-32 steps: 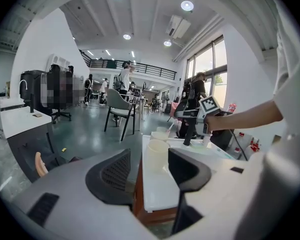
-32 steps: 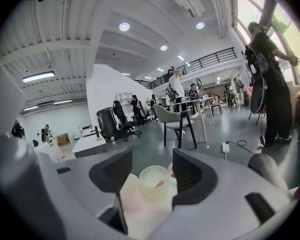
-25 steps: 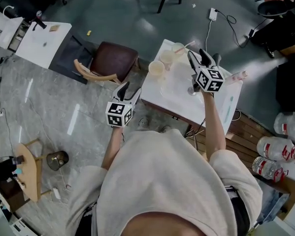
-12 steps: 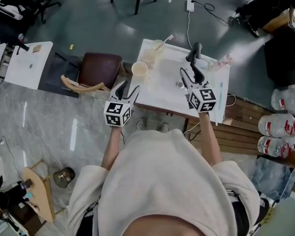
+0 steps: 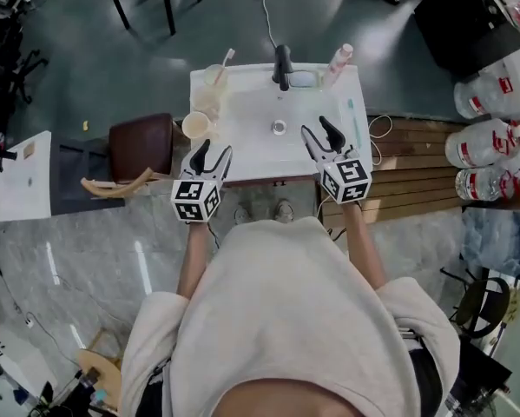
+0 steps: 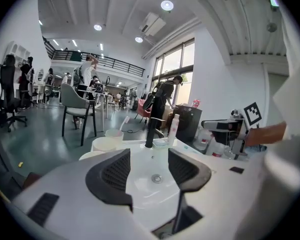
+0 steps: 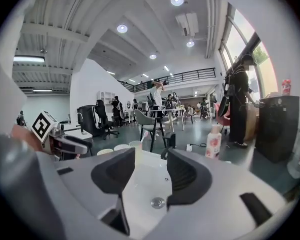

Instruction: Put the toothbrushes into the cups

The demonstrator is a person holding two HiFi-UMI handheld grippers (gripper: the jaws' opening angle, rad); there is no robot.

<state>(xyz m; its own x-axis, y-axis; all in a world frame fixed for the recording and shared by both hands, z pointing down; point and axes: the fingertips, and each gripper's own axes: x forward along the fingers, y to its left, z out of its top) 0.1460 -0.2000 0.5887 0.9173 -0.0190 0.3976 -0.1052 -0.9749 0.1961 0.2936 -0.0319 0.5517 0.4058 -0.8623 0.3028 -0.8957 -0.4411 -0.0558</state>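
A white washbasin [image 5: 242, 142] with a black tap [image 5: 282, 64] fills the top middle of the head view. Three cream cups stand along its left rim; the far cup [image 5: 212, 77] holds a pale toothbrush [image 5: 226, 58], while the middle cup [image 5: 206, 102] and the near cup [image 5: 195, 126] look empty. A teal toothbrush [image 5: 353, 118] lies on the right rim. My left gripper [image 5: 212, 153] is open and empty at the front-left corner. My right gripper [image 5: 319, 131] is open over the front right; its jaws have just been closing a little with nothing between them.
A pink-capped bottle [image 5: 338, 58] stands right of the tap, with a drain [image 5: 279, 127] in the bowl. A brown seat [image 5: 141, 146] sits to the left of the basin. Wooden planks [image 5: 416, 159] and large water bottles [image 5: 490, 142] are on the right.
Both grippers have drawn back toward the basin's near edge: the right came away from the tap area, and the left came in from over the floor to the front-left corner. The head view has swung round.
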